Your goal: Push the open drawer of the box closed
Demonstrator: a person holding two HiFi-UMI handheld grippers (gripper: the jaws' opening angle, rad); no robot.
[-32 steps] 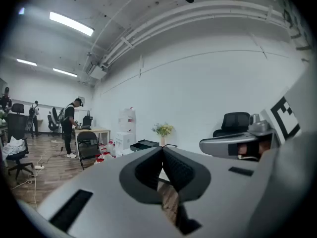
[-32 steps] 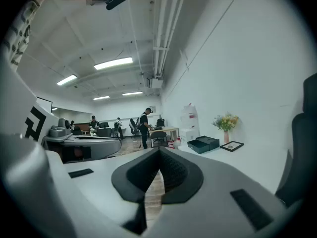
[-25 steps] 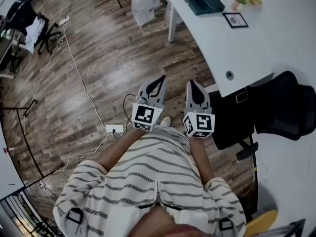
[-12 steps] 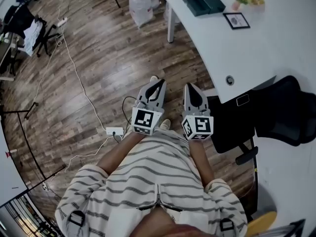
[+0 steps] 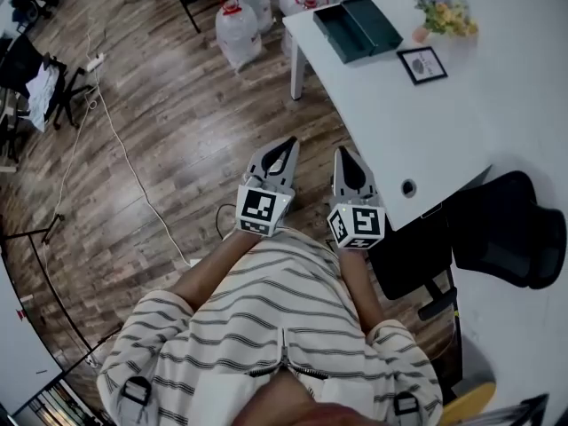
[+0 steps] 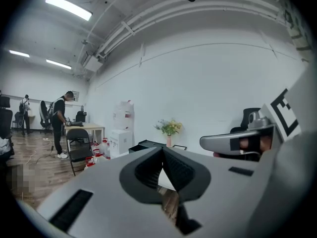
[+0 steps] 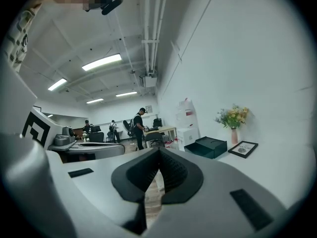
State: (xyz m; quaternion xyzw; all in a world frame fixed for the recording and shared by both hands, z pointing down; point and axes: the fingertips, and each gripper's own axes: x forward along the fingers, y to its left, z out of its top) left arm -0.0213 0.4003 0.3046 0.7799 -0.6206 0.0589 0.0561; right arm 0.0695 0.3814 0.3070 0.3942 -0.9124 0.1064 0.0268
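A dark green box (image 5: 373, 22) lies on the white table (image 5: 461, 122) at the far end, its drawer (image 5: 336, 30) standing out towards the table's left edge. The right gripper view has the box (image 7: 210, 147) at mid right; in the left gripper view it (image 6: 143, 145) is small behind the jaws. My left gripper (image 5: 284, 146) and right gripper (image 5: 343, 153) hang side by side over the wooden floor, well short of the box. Both are shut with nothing between the jaws, as their own views show (image 6: 163, 150) (image 7: 158, 151).
A vase of flowers (image 5: 441, 11) and a small picture frame (image 5: 422, 64) stand beside the box. Water jugs (image 5: 238, 27) sit on the floor by the table leg. A black office chair (image 5: 501, 229) is at my right. A white cable (image 5: 115, 140) runs over the floor. People stand far off (image 7: 140, 128).
The table and the box have come lower and nearer in the head view as the person moves towards them. Both grippers stay shut, side by side in front of the body.
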